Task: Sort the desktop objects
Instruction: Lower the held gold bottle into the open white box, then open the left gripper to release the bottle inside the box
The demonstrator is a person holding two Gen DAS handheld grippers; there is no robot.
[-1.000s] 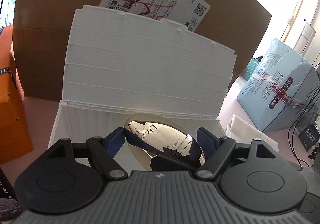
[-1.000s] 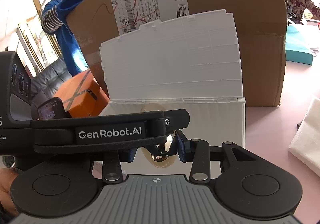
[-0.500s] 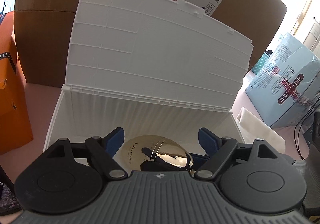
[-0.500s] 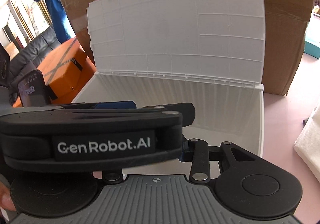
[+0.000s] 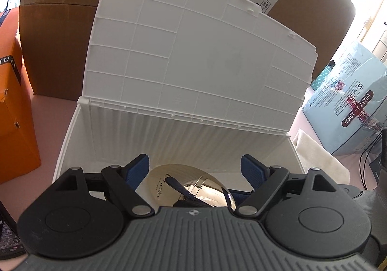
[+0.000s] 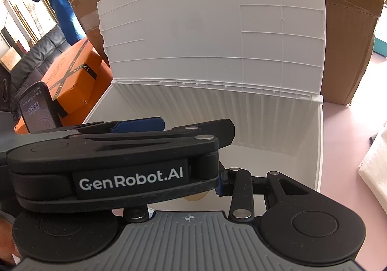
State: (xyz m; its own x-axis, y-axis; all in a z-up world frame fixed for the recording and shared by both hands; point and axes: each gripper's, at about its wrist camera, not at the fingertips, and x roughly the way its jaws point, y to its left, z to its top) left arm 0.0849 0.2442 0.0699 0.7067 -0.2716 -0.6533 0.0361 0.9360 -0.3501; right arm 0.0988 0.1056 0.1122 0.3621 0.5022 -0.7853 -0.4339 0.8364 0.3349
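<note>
**Disc lies in the white box, clear of the left fingers**

The disc (image 5: 179,184), a shiny gold round with dark lettering, sits low inside the white box (image 5: 72,130), whose ribbed lid (image 5: 193,53) stands propped open against the carton (image 5: 60,41) behind. The step in hand looks like the drop-off: the thing is in the box, and nothing grips it on the left side.

The left gripper (image 5: 194,164) hovers over the box mouth with its blue fingers (image 5: 139,164) spread wide, one to each side of the disc and above it, touching nothing. A dark, slim blue-tipped part crosses the disc's face; what it belongs to cannot be told.

The right gripper (image 6: 221,182) points into the same box, but the left tool's body, marked GenRobot.AI, covers most of its front. Only one blue finger (image 6: 220,182) peeks out beside that body, so how far the right fingers stand apart, or whether they hold anything, cannot be told. A pale sliver of the disc (image 6: 194,197) shows just beneath.

The next move, by my reading, calls for lifting both tools straight up out of the box, clear of the walls and lid, then seeking another item on the pink bench (image 6: 350,125).
</note>
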